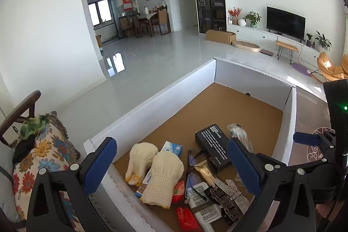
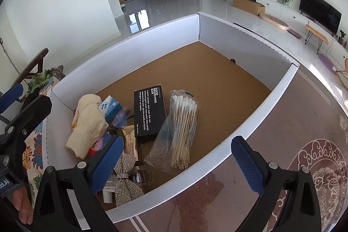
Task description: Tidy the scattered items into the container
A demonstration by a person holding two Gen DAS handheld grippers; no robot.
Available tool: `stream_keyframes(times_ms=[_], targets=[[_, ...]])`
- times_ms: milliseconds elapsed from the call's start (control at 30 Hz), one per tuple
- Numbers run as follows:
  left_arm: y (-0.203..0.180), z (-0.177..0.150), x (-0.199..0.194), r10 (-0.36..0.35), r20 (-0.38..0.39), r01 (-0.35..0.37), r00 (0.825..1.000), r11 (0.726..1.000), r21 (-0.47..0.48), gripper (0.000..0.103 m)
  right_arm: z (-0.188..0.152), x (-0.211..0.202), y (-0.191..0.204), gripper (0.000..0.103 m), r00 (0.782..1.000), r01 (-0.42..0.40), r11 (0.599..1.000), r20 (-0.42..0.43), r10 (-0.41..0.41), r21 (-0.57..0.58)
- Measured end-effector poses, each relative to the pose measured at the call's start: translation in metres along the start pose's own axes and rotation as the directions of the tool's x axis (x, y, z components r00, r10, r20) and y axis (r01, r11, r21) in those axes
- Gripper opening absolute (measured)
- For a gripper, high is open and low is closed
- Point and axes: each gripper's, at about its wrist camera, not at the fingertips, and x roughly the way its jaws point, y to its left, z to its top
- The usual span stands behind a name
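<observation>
Left wrist view: left gripper (image 1: 171, 163), jaws apart and empty, is hovering over white cardboard box (image 1: 152, 97) holding cream knitted gloves (image 1: 162, 175); lifting straight up would be avoiding snags.

The patterned brown table (image 2: 282, 134) carries only the white box (image 2: 217, 36).

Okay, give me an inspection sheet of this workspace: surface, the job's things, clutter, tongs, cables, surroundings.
Surface: patterned brown table, bare beside the box.
Job's things: white cardboard box holds knit gloves, black odor-removing bar box, cotton swab pack, rhinestone bow, tubes and packets.
Clutter: nothing seen outside the box.
Tongs: left tongs open, empty, above the pile; right tongs open, empty, straddling the box's near wall.
Cables: nothing seen.
Surroundings: floral cushion, TV, dining table.
</observation>
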Motion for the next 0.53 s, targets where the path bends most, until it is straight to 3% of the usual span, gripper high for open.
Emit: stream_keyframes(times_ms=[367,533], targets=[[0.006,-0.002,0.009,-0.029,-0.033,0.027,0.999,0.998,-0.054,0.103,-0.002,0.010,0.009,0.100,1.000,0.000,1.000,-0.021,0.000,-0.019],[0.010,-0.003,-0.002,0.005,0.022,-0.003,1.000,0.994,-0.113,0.103,-0.001,0.011,0.009,0.100,1.000,-0.001,1.000,-0.017,0.001,-0.011]])
